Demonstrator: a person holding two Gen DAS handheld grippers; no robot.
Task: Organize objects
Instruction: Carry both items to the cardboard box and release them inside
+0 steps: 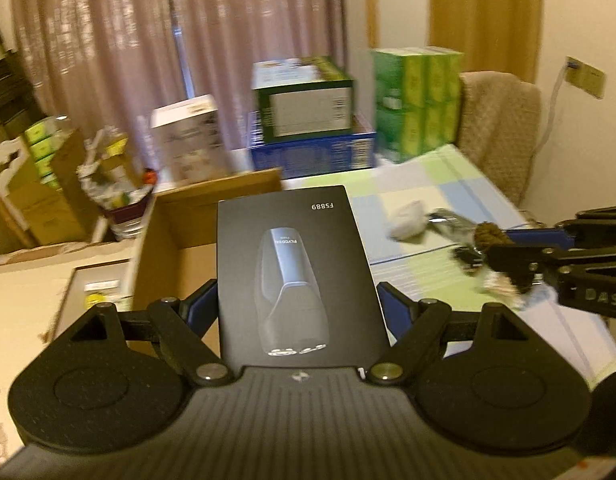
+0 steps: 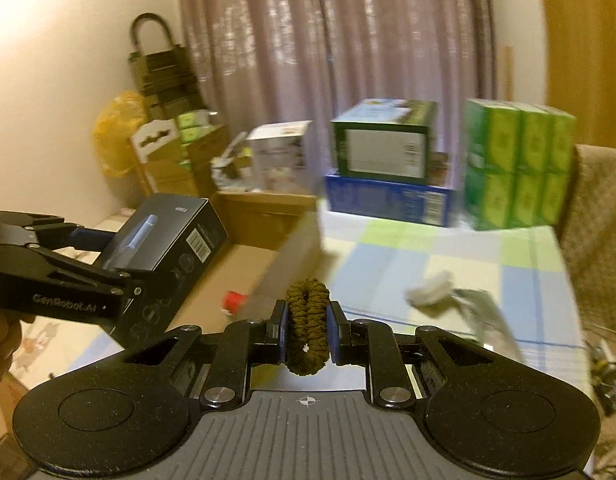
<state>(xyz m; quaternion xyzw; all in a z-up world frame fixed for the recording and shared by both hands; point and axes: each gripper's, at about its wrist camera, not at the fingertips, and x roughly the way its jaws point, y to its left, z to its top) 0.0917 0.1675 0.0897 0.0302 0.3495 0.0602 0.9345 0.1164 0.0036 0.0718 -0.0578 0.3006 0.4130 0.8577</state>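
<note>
Above the open carton: both grippers raised.
Left gripper (image 1: 297, 312): clamped on black shaver box (image 1: 295, 272), held over cardboard carton (image 1: 179, 232).
Right gripper (image 2: 307, 330): pinching brown hair tie (image 2: 308, 320).
Beyond: crumpled tissue (image 2: 430, 292) on checked tablecloth (image 2: 448, 248); farther, stacked boxes (image 2: 384, 172).

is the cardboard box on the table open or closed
Open. The cardboard box has its flap raised and its brown inside exposed, with a small red item lying on the bottom.

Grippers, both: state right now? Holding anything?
Left gripper: shut on the black box, held over the cardboard box.
Right gripper: shut on the brown scrunchie, above the table.
</note>
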